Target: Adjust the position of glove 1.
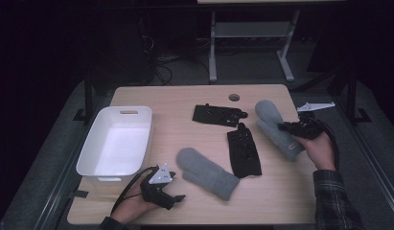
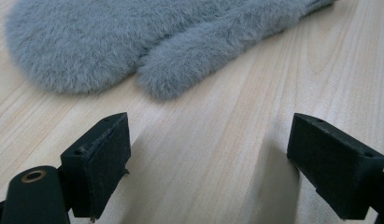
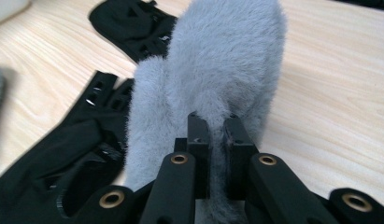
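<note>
Pale wooden tabletop (image 1: 194, 96) standing in dark room. Left gripper (image 1: 173, 199) resting at near edge, jaws standing wide apart over bare wood, pointing at fluffy grey mitten (image 1: 204, 171) lying just beyond. White plastic bin (image 1: 115, 143) sitting at left. Black perforated glove (image 1: 243, 152) lying mid-table, second black glove (image 1: 218, 115) lying farther back. Right gripper (image 1: 285, 127) clamping tight on second fluffy grey mitten (image 1: 277, 128) at far right, pinching fur between jaws.
</note>
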Available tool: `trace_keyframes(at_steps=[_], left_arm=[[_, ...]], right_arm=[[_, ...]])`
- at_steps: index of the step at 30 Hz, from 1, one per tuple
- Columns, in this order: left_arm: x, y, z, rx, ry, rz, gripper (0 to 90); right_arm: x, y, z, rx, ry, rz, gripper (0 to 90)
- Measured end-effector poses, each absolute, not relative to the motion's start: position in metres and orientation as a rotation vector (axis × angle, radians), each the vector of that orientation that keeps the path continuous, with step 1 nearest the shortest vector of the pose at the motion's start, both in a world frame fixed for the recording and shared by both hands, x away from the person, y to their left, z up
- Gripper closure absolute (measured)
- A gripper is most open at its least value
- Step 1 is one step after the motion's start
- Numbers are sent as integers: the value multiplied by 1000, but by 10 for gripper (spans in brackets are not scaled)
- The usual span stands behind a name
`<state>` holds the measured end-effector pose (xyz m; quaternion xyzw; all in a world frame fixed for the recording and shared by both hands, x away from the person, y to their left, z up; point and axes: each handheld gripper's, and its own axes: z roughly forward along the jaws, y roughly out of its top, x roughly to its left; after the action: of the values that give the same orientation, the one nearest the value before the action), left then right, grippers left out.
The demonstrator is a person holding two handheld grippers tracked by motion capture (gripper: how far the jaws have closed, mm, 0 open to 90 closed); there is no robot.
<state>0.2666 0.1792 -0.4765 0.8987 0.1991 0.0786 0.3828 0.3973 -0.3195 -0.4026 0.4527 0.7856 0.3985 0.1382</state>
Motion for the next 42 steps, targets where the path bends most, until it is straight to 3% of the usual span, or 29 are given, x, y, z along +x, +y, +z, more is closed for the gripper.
trace_keyframes(at_steps=[14,42], left_arm=[[267,180,-476,2298,503,205,126],[267,179,-476,2292,506,204,125]], right_arm=[[368,-270,-379,1195,2389,1223,869],[327,-126,-390,894,2698,1330,875]])
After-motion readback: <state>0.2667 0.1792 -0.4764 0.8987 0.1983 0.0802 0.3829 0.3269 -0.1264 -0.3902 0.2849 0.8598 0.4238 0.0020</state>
